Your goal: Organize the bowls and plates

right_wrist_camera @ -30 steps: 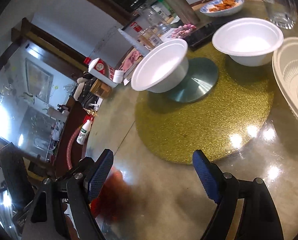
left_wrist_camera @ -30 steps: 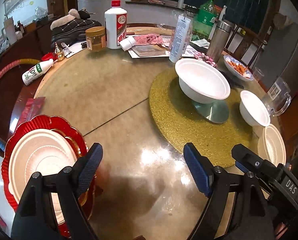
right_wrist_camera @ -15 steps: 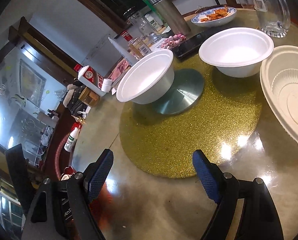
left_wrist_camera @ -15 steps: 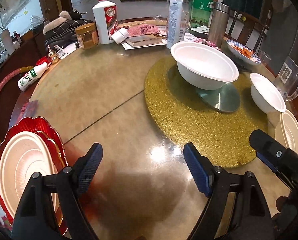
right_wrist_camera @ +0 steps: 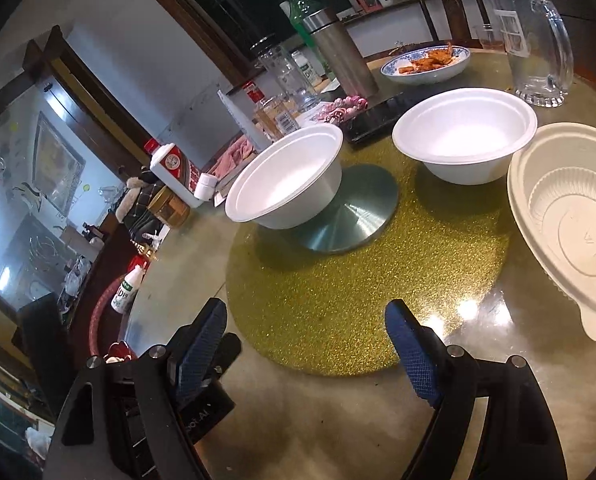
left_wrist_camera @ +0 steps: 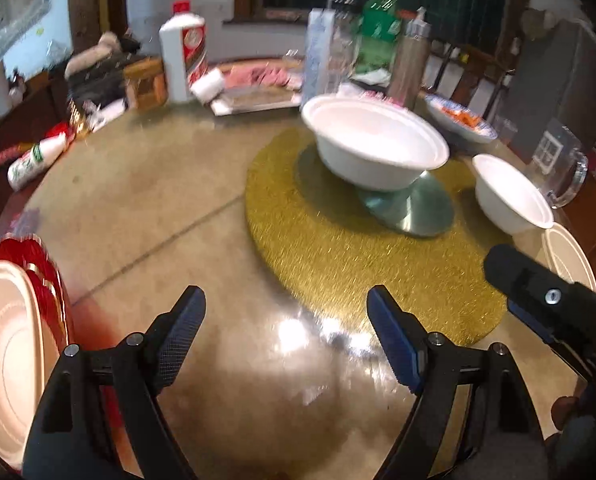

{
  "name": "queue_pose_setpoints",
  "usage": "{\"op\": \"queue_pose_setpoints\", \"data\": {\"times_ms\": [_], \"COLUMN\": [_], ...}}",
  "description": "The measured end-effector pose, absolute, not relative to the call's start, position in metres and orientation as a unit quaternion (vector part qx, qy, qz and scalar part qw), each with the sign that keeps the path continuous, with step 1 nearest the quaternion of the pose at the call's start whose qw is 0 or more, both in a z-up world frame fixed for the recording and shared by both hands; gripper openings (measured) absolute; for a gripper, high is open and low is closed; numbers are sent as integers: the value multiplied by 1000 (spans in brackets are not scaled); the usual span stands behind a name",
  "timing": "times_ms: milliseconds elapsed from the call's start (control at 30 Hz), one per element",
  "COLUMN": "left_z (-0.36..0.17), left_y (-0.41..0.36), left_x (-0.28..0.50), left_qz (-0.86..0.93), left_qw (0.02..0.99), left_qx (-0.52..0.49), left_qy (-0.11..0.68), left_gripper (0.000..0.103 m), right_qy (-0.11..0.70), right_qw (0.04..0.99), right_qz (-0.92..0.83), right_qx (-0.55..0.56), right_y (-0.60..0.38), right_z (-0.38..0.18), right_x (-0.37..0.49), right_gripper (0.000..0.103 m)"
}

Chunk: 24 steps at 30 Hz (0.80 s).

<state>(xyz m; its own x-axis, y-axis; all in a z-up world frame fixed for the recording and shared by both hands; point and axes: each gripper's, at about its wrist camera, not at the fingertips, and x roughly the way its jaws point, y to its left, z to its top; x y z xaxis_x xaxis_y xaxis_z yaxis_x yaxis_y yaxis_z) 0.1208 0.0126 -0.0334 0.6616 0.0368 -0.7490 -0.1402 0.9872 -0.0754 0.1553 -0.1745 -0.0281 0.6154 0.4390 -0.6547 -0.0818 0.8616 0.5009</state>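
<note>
- Gold glitter round mat [left_wrist_camera: 338,248] lies on the glossy round desk [left_wrist_camera: 145,200], ahead of both grippers.
- On the mat, a large white foam bowl [left_wrist_camera: 378,148] sits tilted on a brushed-metal disc [left_wrist_camera: 414,212].
- Just right of it, at the mat's edge, stands a smaller white foam bowl [right_wrist_camera: 464,136], upright and apart from the large one.
- Beside that smaller bowl, a cream plastic ribbed plate [right_wrist_camera: 570,224] rests on the desk, with its rim overlapping the mat's edge.
- At the near-left edge of the desk, a cream plastic plate [left_wrist_camera: 5,352] lies on a red scalloped dish [left_wrist_camera: 41,276].
- Left gripper [left_wrist_camera: 285,336]: jaws spread wide, holding nothing, over bare desk. The cream plate on the red dish is outside its left jaw, and the bowls are well ahead to the right.
- Right gripper [right_wrist_camera: 310,348]: jaws likewise wide and empty, over the near rim of the mat. Both bowls lie well ahead, and the ribbed plate is off to the right of the right jaw, not between the fingers.
- Beyond the bowls stand a steel flask [right_wrist_camera: 338,52], a clear glass pitcher [right_wrist_camera: 534,40] and a blue-rimmed dish of orange food [right_wrist_camera: 426,64].
</note>
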Motion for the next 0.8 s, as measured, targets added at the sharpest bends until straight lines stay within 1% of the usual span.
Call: {"op": "queue_pose_setpoints", "data": {"times_ms": [267,600,800], "left_z": [-38,-31,-31], "left_y": [20,45,39], "left_x": [121,112,110], "left_qz": [24,37,43], "left_qw": [903,906,913], "left_qx": [-96,-167,-150], "left_qy": [417,388,378], "left_gripper": [83,83,83], "right_qy": [409,390,376], "right_qw": [875,881,893], "right_qz": [140,126,121], "right_qx": [219,236,217], "right_y": [-177,-188,-186], "right_z": [-34,-37,-37], "right_x": [158,154,153], "right_gripper": [83,83,83]}}
